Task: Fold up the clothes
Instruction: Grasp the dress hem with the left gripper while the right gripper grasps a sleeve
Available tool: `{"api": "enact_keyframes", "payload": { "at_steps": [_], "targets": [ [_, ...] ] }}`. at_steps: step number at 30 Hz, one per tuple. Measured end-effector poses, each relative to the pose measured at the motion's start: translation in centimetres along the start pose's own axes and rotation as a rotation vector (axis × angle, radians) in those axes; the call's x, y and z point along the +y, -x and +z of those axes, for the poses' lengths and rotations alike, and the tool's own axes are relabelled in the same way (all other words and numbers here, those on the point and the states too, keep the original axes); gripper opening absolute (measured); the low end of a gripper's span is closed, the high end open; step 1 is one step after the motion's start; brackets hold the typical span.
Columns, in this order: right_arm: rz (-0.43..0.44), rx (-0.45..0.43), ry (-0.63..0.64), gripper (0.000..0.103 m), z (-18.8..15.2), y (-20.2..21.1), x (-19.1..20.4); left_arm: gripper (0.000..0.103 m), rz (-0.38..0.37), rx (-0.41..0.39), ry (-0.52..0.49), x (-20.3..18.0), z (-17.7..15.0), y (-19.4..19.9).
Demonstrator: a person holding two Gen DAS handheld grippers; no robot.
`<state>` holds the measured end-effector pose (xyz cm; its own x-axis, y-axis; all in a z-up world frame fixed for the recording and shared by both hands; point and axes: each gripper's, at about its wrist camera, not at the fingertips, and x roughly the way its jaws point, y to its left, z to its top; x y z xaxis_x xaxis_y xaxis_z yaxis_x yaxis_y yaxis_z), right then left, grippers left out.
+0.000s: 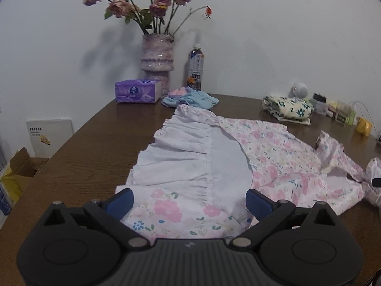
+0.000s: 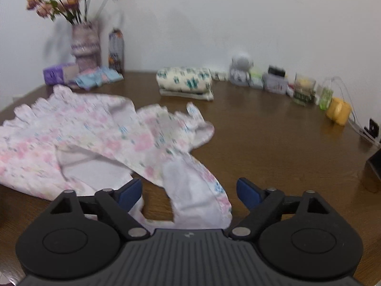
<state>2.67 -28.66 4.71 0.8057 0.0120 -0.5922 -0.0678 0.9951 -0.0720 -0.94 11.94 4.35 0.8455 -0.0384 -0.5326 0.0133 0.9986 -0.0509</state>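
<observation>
Holding both jaws spread wide and empty over the floral dress (image 1: 273, 162), your right gripper (image 2: 189, 191) view blurs the surface (image 2: 273, 138) clutter.

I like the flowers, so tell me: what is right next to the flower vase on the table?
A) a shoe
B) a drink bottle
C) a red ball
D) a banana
B: a drink bottle stands upright just beside the vase, at the back of the table.
</observation>
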Motion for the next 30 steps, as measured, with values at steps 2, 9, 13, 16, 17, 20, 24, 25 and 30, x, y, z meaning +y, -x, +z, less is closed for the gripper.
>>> {"api": "enact_keyframes", "payload": {
  "at_steps": [2, 9, 13, 16, 17, 20, 24, 25, 30],
  "targets": [
    [0.014, 0.02, -0.011, 0.084, -0.4, -0.4, -0.2, 0.091, -0.015, 0.018, -0.006, 0.0, -0.1, -0.3],
    [0.077, 0.052, -0.04, 0.013, -1.5, -0.4, -0.6, 0.015, -0.091, 0.07, -0.009, -0.6, -0.3, -0.9],
    [0.068, 0.027, 0.013, 0.006, -0.8, -0.3, -0.1, 0.01, -0.099, 0.057, -0.035, -1.7, -0.6, -0.5],
    [0.005, 0.0, 0.066, 0.005, 0.6, -1.0, -0.2, 0.009, -0.106, 0.056, -0.05, -2.4, -0.8, -0.4],
    [-0.027, -0.012, 0.081, 0.005, 1.2, -1.3, -0.3, 0.009, -0.121, 0.058, -0.049, -2.6, -0.9, -0.4],
    [-0.085, -0.041, 0.134, 0.005, 2.1, -1.7, 0.0, 0.01, -0.165, 0.057, -0.062, -3.3, -1.2, 0.1],
    [-0.034, -0.062, 0.252, 0.005, 1.4, -0.9, 2.3, 0.011, -0.201, 0.058, -0.084, -4.0, -1.2, 0.5],
    [-0.017, -0.066, 0.285, 0.005, 1.1, -0.7, 3.0, 0.011, -0.201, 0.061, -0.086, -4.0, -1.2, 0.5],
    [0.147, -0.033, 0.231, 0.022, 0.2, 0.0, 3.0, 0.023, -0.186, 0.064, -0.056, -3.5, -1.0, 0.8]
  ]
}}
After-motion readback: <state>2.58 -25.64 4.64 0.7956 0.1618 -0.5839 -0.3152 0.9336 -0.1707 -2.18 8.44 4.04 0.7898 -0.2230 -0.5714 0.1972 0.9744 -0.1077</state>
